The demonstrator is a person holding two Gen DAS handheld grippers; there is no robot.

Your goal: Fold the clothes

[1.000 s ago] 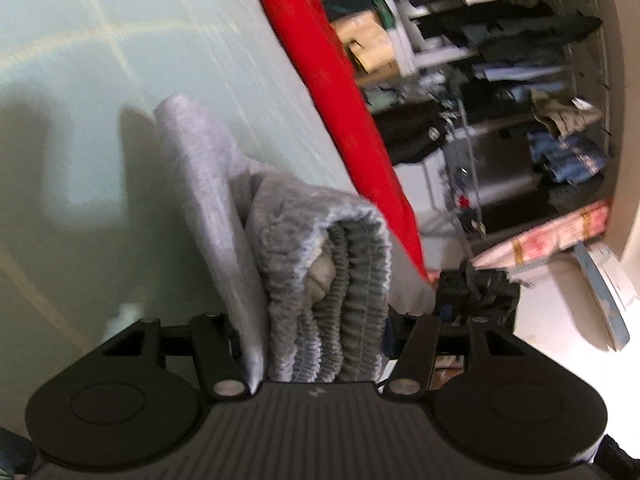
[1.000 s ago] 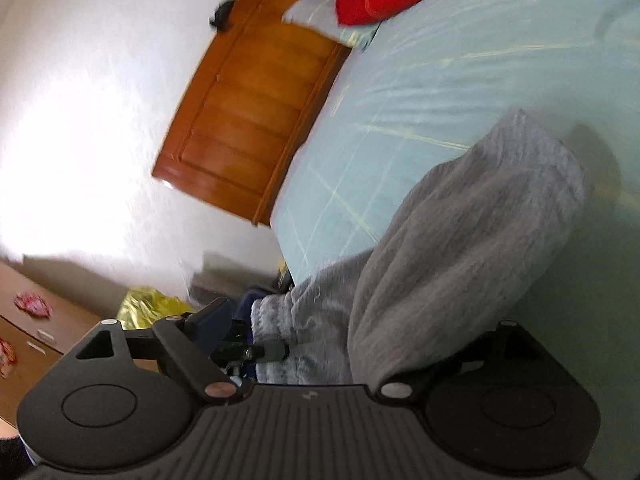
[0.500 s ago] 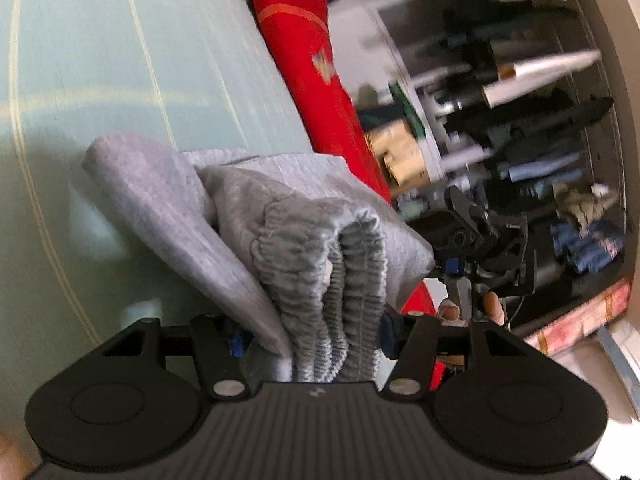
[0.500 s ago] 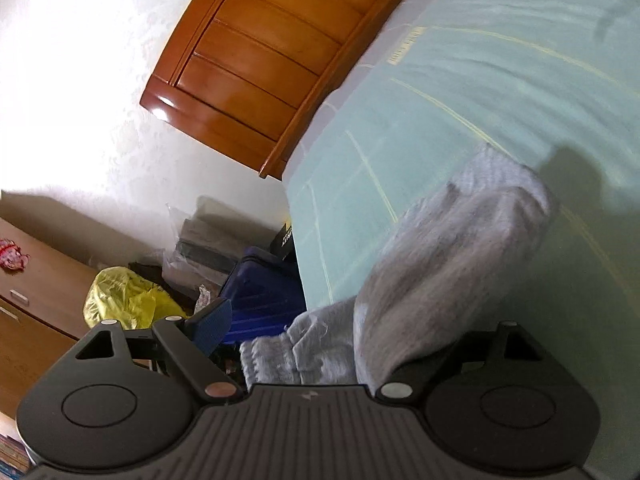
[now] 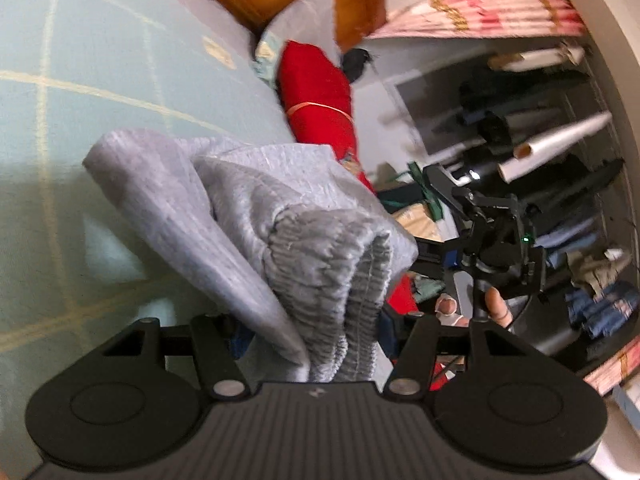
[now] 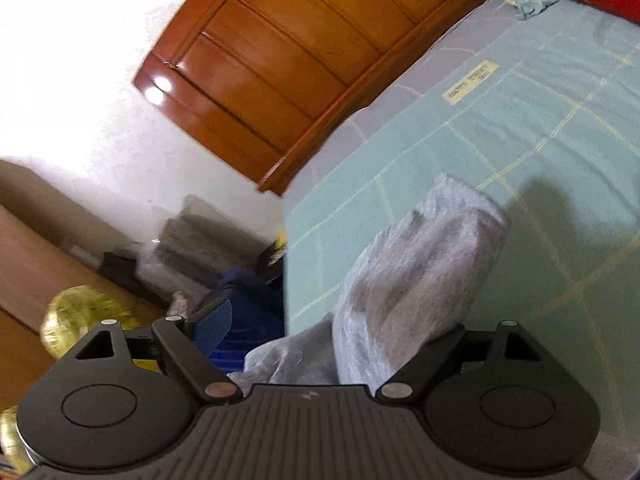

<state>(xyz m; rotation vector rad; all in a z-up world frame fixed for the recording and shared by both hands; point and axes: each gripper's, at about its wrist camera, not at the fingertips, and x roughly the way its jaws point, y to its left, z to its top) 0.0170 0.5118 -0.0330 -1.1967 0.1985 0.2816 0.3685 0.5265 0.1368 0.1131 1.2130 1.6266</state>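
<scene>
Left gripper point(image 5: 312, 332) is pinching the bunched ribbed waistband of the grey sweatpants point(image 5: 280, 220), cloth packed tight between both fingers and bulging up over them. Right gripper point(image 6: 336, 344) is standing wide; grey fabric point(image 6: 408, 280) is lying between its fingers and draping over the right-hand one, while the blue pad of the left-hand finger point(image 6: 214, 316) is standing clear of the cloth, so whether it is actually gripping cannot be told. The garment is hanging lifted over the near part of the bed point(image 6: 540, 140), above the pale green checked sheet, throwing a shadow on it. In the left wrist view the right gripper point(image 5: 496, 240) is showing past the bed's right edge, with a person's hand point(image 5: 472, 308) on its handle. A red bolster point(image 5: 316, 96) is lying along the bed's far right edge near the wooden headboard point(image 6: 304, 64). Open shelves of clothes point(image 5: 560, 200) are standing beyond. A blue suitcase point(image 6: 248, 312) and yellow bag point(image 6: 84, 320) are sitting on the floor by the bed's left edge.
</scene>
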